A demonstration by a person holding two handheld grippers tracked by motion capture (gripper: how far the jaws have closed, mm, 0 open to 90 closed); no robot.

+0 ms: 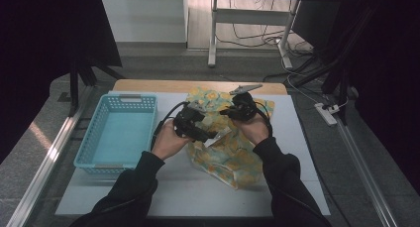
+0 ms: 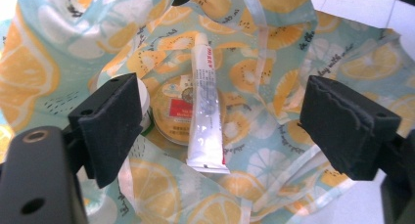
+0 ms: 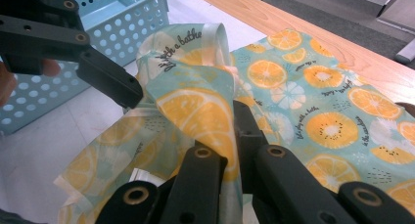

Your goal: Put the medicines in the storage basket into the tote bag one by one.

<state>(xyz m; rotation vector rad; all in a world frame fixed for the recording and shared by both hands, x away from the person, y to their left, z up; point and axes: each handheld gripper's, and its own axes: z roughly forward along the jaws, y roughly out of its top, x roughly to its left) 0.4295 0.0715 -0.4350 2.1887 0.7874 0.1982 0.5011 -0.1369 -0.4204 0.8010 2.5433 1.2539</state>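
The left hand-held gripper (image 2: 215, 131) hovers over the mouth of the lemon-print fabric bag (image 1: 233, 155), jaws apart with nothing pressed between them; below lie a white squeeze tube (image 2: 205, 116) across a round tin (image 2: 178, 109), inside the bag. The right hand-held gripper (image 3: 232, 150), held level from the right, is clamped on the bag's thin, glossy rim; the bag sits mid-counter (image 1: 198, 187), a perforated blue plastic basket (image 1: 121, 133) toward the left edge.
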